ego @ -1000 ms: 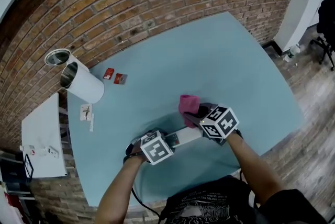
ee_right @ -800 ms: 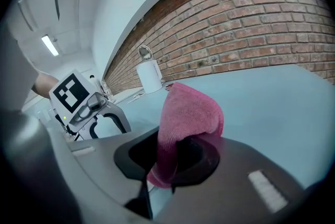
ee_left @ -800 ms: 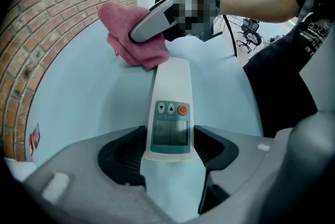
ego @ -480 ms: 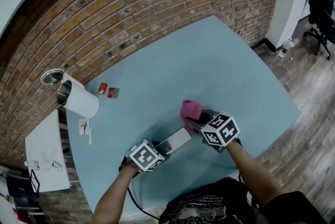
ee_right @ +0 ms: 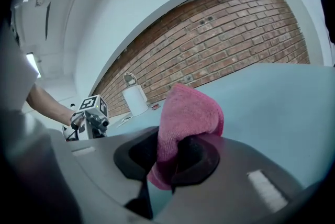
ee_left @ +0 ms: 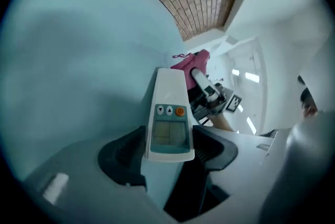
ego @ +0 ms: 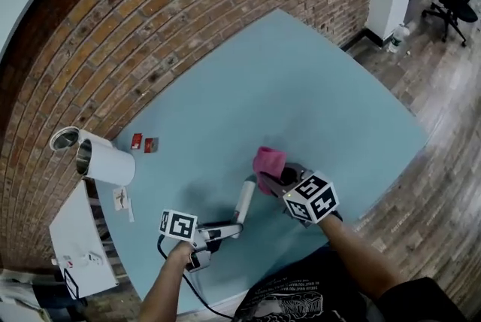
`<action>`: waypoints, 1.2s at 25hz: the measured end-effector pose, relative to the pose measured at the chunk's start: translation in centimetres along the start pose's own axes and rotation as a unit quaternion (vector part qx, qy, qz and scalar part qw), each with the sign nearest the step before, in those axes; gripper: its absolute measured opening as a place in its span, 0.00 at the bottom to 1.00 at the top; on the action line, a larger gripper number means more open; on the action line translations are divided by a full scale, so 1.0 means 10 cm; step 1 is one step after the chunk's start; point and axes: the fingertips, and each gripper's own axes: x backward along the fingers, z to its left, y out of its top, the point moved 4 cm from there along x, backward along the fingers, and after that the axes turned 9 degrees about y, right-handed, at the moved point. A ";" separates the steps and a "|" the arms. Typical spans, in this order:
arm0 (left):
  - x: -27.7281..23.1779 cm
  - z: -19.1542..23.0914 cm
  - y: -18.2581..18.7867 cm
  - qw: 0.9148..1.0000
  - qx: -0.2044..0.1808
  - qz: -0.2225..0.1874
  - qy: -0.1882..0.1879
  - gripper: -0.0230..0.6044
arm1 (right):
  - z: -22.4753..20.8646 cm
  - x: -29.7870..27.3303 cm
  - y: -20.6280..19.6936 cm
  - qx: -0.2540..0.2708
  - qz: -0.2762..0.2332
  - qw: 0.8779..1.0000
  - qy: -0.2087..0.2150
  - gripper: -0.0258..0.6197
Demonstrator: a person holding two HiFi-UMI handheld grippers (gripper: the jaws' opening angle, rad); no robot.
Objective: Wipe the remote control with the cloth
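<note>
**Remote and cloth both in grip; no wipe contact on show**

Head view, far left: white cylinder container [ego: 105, 161] standing at the corner of the blue table [ego: 316, 87], w/ an open can [ego: 65, 138] behind it and two small red cards [ego: 143, 143] nearby. None of these belong to the job.

Next along is the left gripper [ego: 228, 227], jaws clamped on the near end of the white remote control [ego: 244, 202]. The left gripper view confirms it: dark pads press on both long edges of the remote beside the display. Buttons and screen face the camera, and the far end points out twd the cloth. The remote looks lifted off the tabletop, tho I can't tell whether its far tip rests on the surface.

Right of that is the pink cloth [ego: 268, 161], just beside the remote's far tip; touching or not is too close to call. Furthest right is the right gripper [ego: 276, 176], jaws closed on a bunched fold of the cloth. In the right gripper view the rest of the cloth stands up above the pads.

Progress, as a judgement: setup is done, i.e. both things are picked up and brought together. No cloth lies on the remote's face, so no stroke is under way here. How much is already clean can't be read. Left to do: run the cloth along the face, prob the edges and back too, then set both down.
</note>
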 end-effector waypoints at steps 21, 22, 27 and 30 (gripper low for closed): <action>-0.17 -0.13 0.04 0.939 0.222 -0.120 -0.235 0.48 | 0.26 -0.19 -0.11 0.056 0.012 0.998 0.003 0.14; -0.17 -0.13 0.05 0.938 0.224 -0.121 -0.237 0.48 | 0.27 -0.19 -0.11 0.055 0.012 0.998 0.003 0.14; -0.22 -0.15 0.08 0.934 0.228 -0.128 -0.242 0.48 | 0.39 -0.14 -0.14 0.063 0.020 0.998 0.010 0.14; -0.24 -0.17 0.12 0.932 0.227 -0.137 -0.247 0.48 | 0.46 -0.10 -0.19 0.070 0.027 0.997 0.015 0.14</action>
